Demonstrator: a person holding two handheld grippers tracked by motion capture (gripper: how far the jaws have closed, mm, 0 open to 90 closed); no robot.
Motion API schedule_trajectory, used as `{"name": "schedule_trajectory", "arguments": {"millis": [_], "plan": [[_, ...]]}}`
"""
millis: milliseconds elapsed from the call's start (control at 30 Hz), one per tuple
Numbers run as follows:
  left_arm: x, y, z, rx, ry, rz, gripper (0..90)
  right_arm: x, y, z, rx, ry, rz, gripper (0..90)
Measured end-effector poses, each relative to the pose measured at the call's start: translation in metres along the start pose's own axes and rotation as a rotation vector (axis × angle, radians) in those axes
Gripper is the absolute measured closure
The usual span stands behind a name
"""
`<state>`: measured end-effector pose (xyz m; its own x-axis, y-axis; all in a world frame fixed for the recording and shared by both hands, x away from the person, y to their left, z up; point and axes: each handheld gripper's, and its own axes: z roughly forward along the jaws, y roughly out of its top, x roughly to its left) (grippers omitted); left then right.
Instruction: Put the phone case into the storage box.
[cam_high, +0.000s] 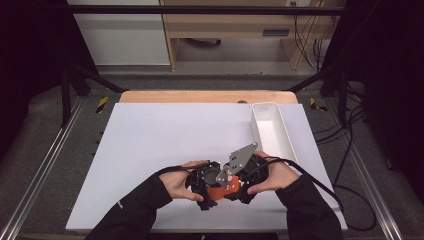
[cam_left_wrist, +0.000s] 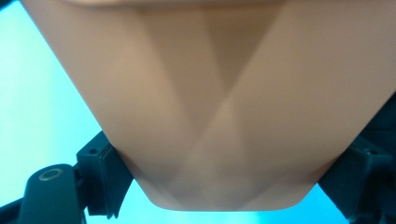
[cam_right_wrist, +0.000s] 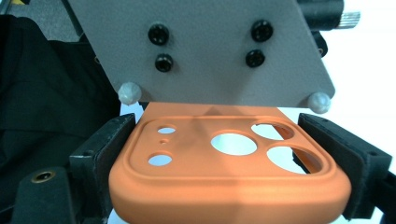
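Showing orange phone case (cam_right_wrist: 229, 182), round camera cutouts.

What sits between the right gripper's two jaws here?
The camera-cutout end of an orange phone case lies between the right gripper's jaws, in the right gripper view.

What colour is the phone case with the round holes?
Orange. The phone case shows best in the right gripper view, where its camera holes are plain.

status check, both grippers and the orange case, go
Left gripper and right gripper both clamped on orange phone case, low over table. White tray well aside, nothing blocking.
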<state>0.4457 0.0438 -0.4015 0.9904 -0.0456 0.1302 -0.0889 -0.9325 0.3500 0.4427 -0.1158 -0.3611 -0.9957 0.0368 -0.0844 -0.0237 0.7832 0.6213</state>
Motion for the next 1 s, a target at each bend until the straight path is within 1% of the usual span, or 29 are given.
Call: {"name": "schedule_trajectory", "arguments": {"millis": [33, 67, 133, 167, 200, 233, 333, 400, 500, 600, 667, 733, 767, 800, 833, 900, 1000], "plan": [[0.0006, -0.0002, -0.0001, -0.001, -0.003, 0.008, 14.9, 0.0001, -0.0001, 0.0002, 0.001, -0.003, -0.002, 14.8], [0.0, -0.0007, -0.0001, -0.001, -0.002, 0.002, 14.9, 0.0, -0.0001, 0.0006, 0.0, 0.001, -0.002, 14.7], [0.0009, -0.0013, -0.0004, -0.005, -0.005, 0.011, 15.0, 0.0, -0.0002, 0.0009, 0.002, 0.002, -0.004, 14.7], [0.0007, -0.0019, 0.0, -0.011, -0.014, 0.002, 15.0, 0.0001, -0.0001, 0.0008, 0.003, 0.0, -0.004, 14.8], [0.0, -0.0018, -0.0001, -0.003, -0.018, 0.003, 15.0, 0.0002, 0.0, 0.0009, -0.001, 0.004, -0.004, 15.1], [0.0001, -0.0018, 0.0002, -0.007, -0.015, 0.006, 14.9, 0.0004, 0.0001, 0.0012, -0.001, 0.005, -0.01, 15.3], [0.0007, -0.0024, 0.0002, -0.034, -0.022, 0.006, 14.7, 0.0007, -0.0001, 0.0, -0.01, 0.003, -0.02, 15.5], [0.0015, -0.0023, -0.0006, -0.045, -0.032, 0.008, 14.6, 0.001, -0.0002, -0.0015, -0.01, 0.004, -0.019, 15.6], [0.0028, -0.0025, -0.0019, -0.061, -0.053, -0.004, 14.8, 0.0018, -0.0002, -0.0031, -0.011, 0.004, -0.022, 15.7], [0.0041, -0.0032, -0.0023, -0.057, -0.066, 0.001, 15.3, 0.0028, -0.0006, -0.0022, -0.01, 0.004, -0.041, 15.7], [0.0043, -0.0035, -0.0018, -0.052, -0.065, 0.001, 15.4, 0.003, -0.0007, -0.0012, -0.008, 0.003, -0.053, 15.7], [0.0039, -0.0033, -0.0014, -0.052, -0.063, -0.006, 15.6, 0.0025, -0.0007, -0.0005, -0.007, 0.004, -0.05, 15.7], [0.0037, -0.0034, -0.0013, -0.055, -0.064, -0.008, 15.7, 0.0022, -0.0006, -0.0003, -0.005, 0.007, -0.044, 15.6], [0.003, -0.0038, -0.0017, -0.055, -0.059, -0.02, 15.7, 0.0021, -0.0006, -0.0004, -0.004, 0.009, -0.04, 15.5], [0.0036, -0.004, -0.0021, -0.055, -0.055, -0.011, 15.8, 0.002, -0.0006, -0.0005, -0.003, 0.007, -0.034, 15.3], [0.0038, -0.0043, -0.0027, -0.054, -0.048, -0.006, 15.9, 0.0019, -0.0007, -0.0003, -0.002, 0.003, -0.031, 15.0], [0.0025, -0.0053, -0.0029, -0.057, -0.036, -0.013, 16.0, 0.0014, -0.0004, -0.0007, -0.012, 0.001, -0.013, 13.4]]}}
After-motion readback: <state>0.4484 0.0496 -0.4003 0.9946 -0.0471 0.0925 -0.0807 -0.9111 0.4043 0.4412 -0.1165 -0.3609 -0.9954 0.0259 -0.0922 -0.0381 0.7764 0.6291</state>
